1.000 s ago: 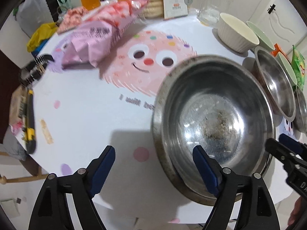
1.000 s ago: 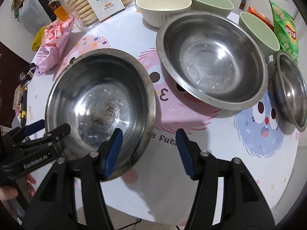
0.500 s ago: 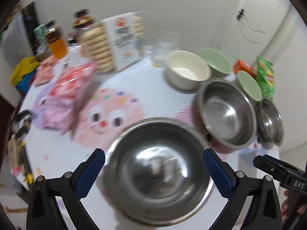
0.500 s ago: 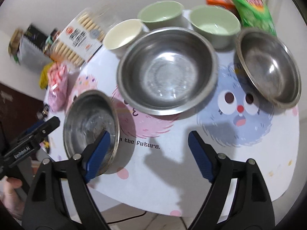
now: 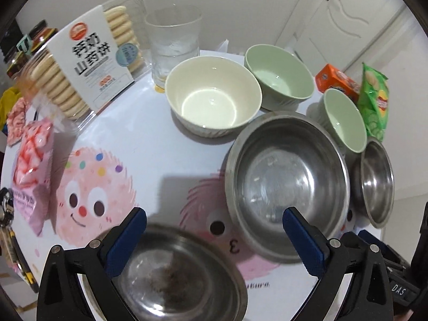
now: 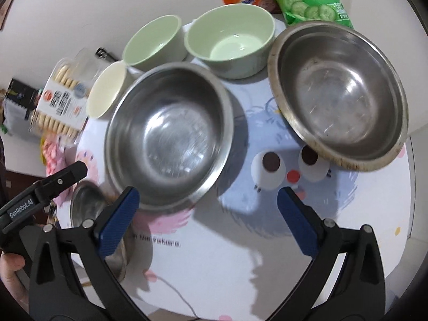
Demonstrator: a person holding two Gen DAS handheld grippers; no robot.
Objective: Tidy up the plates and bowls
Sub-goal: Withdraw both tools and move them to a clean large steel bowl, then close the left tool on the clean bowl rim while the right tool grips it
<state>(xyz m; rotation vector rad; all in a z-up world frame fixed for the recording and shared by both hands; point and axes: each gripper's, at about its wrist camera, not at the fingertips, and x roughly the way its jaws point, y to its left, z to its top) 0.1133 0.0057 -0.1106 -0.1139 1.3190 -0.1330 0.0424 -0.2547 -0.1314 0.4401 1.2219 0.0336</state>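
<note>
On the bench [image 5: 160, 144]: 3 steel bowls (1 dirty)
Left gripper [image 5: 214, 240]: fingers wide, empty
Right gripper [image 6: 208, 222]: fingers opening, nothing between

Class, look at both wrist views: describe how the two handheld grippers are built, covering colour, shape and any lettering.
The left gripper and the right gripper match: black triangular fingers with cut-out frames, silver rivets and blue ribbed pads. Seen from the right wrist, the left gripper's body reads "GenRobot.AI"; seen from the left wrist, the right gripper's body shows "DAS". No cables show.

Steel bowl [image 5: 176, 281] blurred, cut off
</note>
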